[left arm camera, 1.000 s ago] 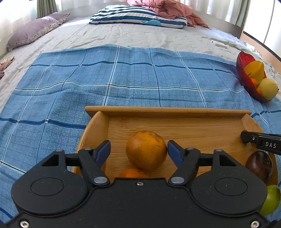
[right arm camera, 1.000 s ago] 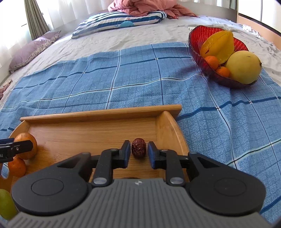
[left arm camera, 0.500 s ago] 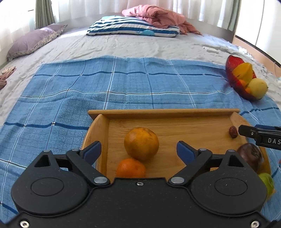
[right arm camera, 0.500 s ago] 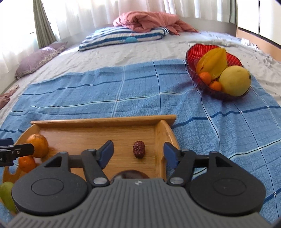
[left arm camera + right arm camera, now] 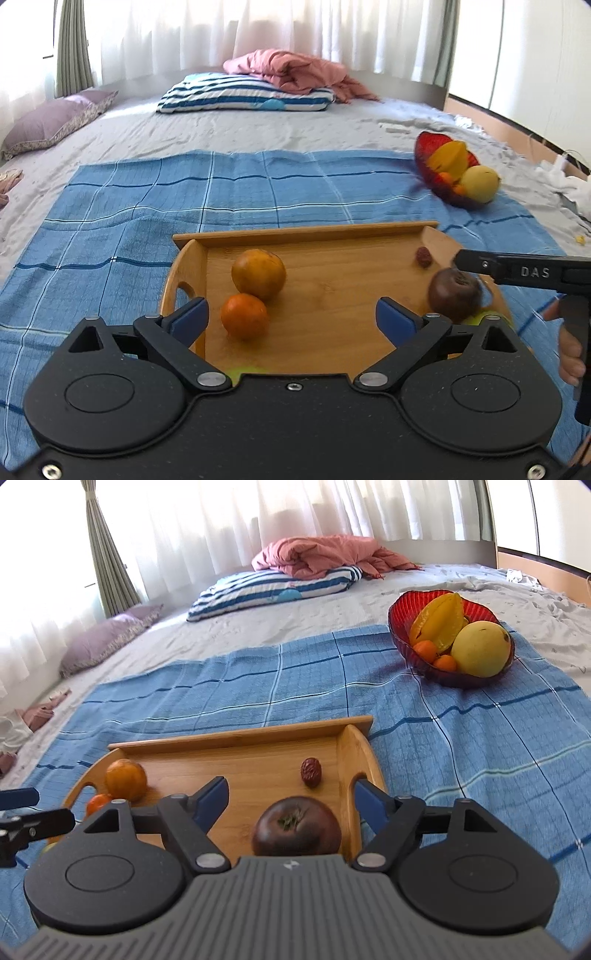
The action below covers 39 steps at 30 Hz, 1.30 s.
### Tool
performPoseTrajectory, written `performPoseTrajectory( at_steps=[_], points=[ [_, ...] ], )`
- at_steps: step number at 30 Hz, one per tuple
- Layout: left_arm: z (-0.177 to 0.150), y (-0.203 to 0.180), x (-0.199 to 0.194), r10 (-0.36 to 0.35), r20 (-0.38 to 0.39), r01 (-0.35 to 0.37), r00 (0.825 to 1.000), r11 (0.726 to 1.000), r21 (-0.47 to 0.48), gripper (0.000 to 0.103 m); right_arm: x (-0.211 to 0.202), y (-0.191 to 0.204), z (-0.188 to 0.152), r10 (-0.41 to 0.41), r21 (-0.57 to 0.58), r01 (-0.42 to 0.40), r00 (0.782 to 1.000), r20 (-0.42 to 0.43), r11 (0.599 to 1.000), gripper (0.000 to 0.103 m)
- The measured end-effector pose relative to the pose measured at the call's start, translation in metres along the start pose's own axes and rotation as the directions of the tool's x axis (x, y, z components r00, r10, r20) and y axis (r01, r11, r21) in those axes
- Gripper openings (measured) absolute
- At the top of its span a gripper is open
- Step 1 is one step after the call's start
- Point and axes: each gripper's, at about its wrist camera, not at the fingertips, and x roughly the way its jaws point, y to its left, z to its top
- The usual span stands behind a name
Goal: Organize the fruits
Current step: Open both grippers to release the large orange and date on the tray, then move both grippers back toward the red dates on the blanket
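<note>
A wooden tray (image 5: 303,232) lies on the blue checked cloth. It holds a large orange (image 5: 258,273), a small orange (image 5: 244,315), a red date (image 5: 423,256) and a dark purple fruit (image 5: 454,293). A green fruit (image 5: 487,317) is half hidden behind the dark one. My left gripper (image 5: 291,321) hangs above the tray's near side, its jaws opening wide and the pads touching nothing. My right gripper (image 5: 291,801) is opening too. The dark purple fruit (image 5: 297,829) and the date (image 5: 310,771) lie free on the tray (image 5: 240,736) below it.
A red glass bowl (image 5: 399,627) at the far right of the cloth (image 5: 258,686) holds a star fruit (image 5: 439,618), a yellow mango (image 5: 480,648) and small oranges. Striped and purple pillows and a pink blanket lie farther up the bed. A hand (image 5: 570,354) grips the right tool.
Both grippers opened and drew back and up from the tray. The left one let go of the large orange and the right one let go of the date; both fruits stay on the tray.
</note>
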Motion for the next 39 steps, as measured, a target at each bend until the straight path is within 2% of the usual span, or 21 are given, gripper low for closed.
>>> performPoseTrajectory(
  at_steps=[13, 22, 27, 33, 39],
  points=[
    [-0.059, -0.017, -0.053, -0.049, 0.061, 0.049, 0.997, 0.999, 0.016, 0.099, -0.051, 0.020, -0.054, 0.019, -0.053, -0.013, 0.994, 0.105, 0.999, 0.090],
    [-0.103, -0.023, -0.065, -0.075, 0.050, 0.074, 0.996, 0.997, 0.007, 0.100, -0.075, 0.039, -0.096, 0.001, -0.133, 0.022, 0.985, 0.172, 0.991, 0.091],
    [-0.125, -0.024, -0.065, -0.073, 0.038, 0.072, 0.997, 0.997, 0.014, 0.100, -0.087, 0.049, -0.122, 0.001, -0.177, 0.036, 0.979, 0.204, 0.984, 0.092],
    [-0.148, -0.024, -0.077, -0.044, 0.116, 0.044, 0.992, 0.999, 0.003, 0.102, -0.103, 0.053, -0.144, -0.003, -0.171, 0.047, 0.968, 0.250, 0.984, 0.093],
    [-0.169, -0.023, -0.084, -0.034, 0.132, 0.031, 0.991, 0.999, 0.019, 0.102, -0.118, 0.058, -0.169, -0.018, -0.163, 0.066, 0.960, 0.279, 0.984, 0.095]
  ],
)
